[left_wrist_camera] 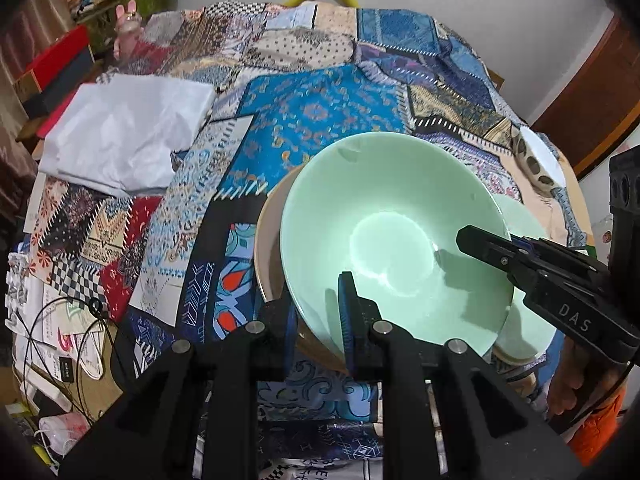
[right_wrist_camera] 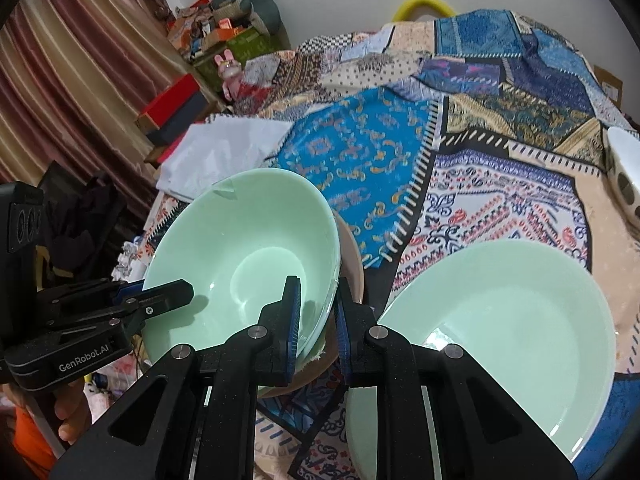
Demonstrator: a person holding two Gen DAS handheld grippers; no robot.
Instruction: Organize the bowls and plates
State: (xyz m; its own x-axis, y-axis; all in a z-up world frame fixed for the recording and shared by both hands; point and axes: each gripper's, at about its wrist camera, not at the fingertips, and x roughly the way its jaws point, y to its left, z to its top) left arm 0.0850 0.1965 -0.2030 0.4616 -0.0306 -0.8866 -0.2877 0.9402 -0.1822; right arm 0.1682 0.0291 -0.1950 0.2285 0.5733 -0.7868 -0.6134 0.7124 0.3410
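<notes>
Here, at the bottom of the left wrist view, the left claw (left_wrist_camera: 318, 320) is clamped on the near rim of the green bowl (left_wrist_camera: 384, 232), one pad inside the wall and one outside. In the right wrist view the right claw (right_wrist_camera: 318, 328) pinches the rim on the opposite side the same way, so both claws carry one bowl between them.

The bowl sits centre-right in the left view, tilted, with its mouth facing up and toward the cameras. It hangs over a tan dish (left_wrist_camera: 268, 248) whose edge shows at its left; I cannot tell whether the two touch. Being round, it has no long axis; its axis of symmetry leans off upright.

It looks like glazed ceramic or glass: stiff, smooth, likely slippery and fairly heavy, and it would chip or break if dropped. The thin rim is the only sensible hold, and opposite grips should keep it from swinging.

At the lower right of the right view a green plate (right_wrist_camera: 504, 328) lies flat on the patchwork cloth (right_wrist_camera: 360, 160) over the table. Further off, at the right edge, stands a white spotted bowl (right_wrist_camera: 624, 176); at upper left lies a white sheet (left_wrist_camera: 124, 132).
</notes>
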